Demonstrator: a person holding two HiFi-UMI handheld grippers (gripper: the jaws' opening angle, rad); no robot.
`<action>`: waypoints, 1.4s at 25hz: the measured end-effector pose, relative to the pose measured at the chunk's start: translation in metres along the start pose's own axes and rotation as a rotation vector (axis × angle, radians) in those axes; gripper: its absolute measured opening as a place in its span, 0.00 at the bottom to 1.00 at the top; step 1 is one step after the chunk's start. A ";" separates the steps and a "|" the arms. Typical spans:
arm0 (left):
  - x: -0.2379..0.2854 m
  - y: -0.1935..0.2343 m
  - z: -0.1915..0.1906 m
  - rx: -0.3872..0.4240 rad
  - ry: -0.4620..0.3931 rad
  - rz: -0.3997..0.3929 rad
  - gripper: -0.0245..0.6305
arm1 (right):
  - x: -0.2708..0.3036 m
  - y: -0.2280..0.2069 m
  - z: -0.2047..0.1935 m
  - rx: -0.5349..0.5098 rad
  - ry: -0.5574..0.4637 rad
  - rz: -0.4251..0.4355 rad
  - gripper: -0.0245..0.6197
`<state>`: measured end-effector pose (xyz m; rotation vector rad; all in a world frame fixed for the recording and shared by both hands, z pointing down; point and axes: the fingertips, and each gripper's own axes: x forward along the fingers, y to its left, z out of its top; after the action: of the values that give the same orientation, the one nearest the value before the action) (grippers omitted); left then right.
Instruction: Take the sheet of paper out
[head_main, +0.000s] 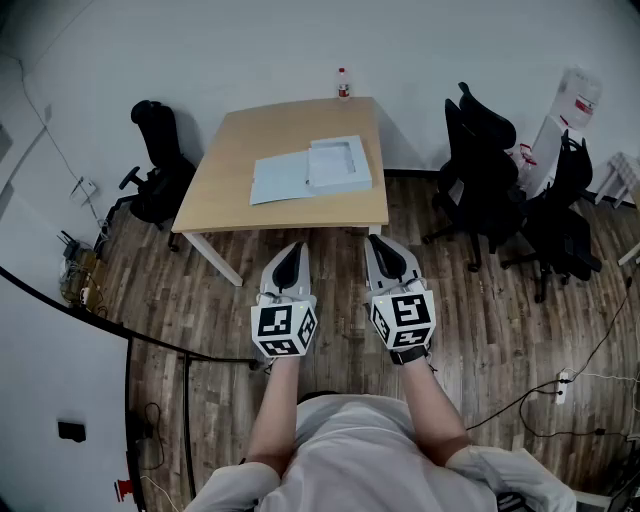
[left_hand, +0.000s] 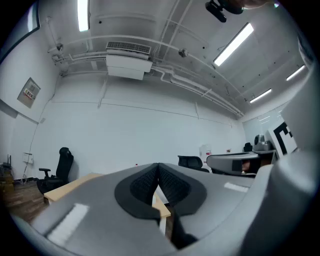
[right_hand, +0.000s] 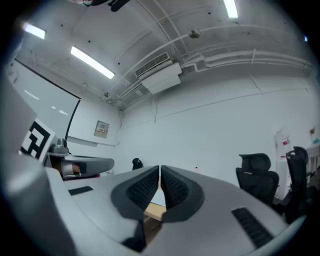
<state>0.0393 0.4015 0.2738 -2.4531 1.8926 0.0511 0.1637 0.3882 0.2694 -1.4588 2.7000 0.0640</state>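
Basically both claws are idle and empty, held level side by side in front of the person, over the wood floor (head_main: 480, 330) and well short of the desk (head_main: 240, 130). Left claw (head_main: 290, 256): pads pressed together, nothing between them; in the left gripper view the left claw (left_hand: 158, 174) shows the two ribbed black pads meeting at a seam, only a sliver of the desk (left_hand: 75, 184) showing past them. Right claw (head_main: 386, 250): same, closed up with nothing held; in the right gripper view the right claw (right_hand: 160, 176) has its pads touching at the tips, and a bit of desk edge (right_hand: 153, 214) shows below. Marker cubes sit on the backs of both claws, near the person's wrists. On the desk, right of centre and toward the near edge, a pale file box (head_main: 280, 178) lies open flat: one flap spread to the left, a shallow tray half to the right. The sheet of paper (head_main: 336, 160) looks to be the white rectangle lying inside that tray half, flat; hard to separate it from the tray at this size. A small bottle (head_main: 343, 85) with a red cap stands upright at the desk's far edge, apart from the box. A black office chair (head_main: 157, 175) stands at the desk's left, and two more black chairs (head_main: 485, 175) cluster at the right, beside the wall. Cables trail on the floor at the right.
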 end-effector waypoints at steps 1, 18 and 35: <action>0.003 -0.003 -0.003 -0.013 -0.002 0.007 0.05 | 0.000 -0.011 -0.006 0.001 0.016 -0.026 0.07; 0.079 0.012 -0.058 -0.129 0.106 0.040 0.05 | 0.049 -0.063 -0.043 0.008 0.080 -0.026 0.07; 0.250 0.146 -0.065 -0.166 0.069 -0.019 0.05 | 0.262 -0.082 -0.068 0.007 0.135 -0.054 0.07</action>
<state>-0.0384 0.1195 0.3238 -2.6109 1.9670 0.1296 0.0863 0.1204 0.3155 -1.5874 2.7594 -0.0483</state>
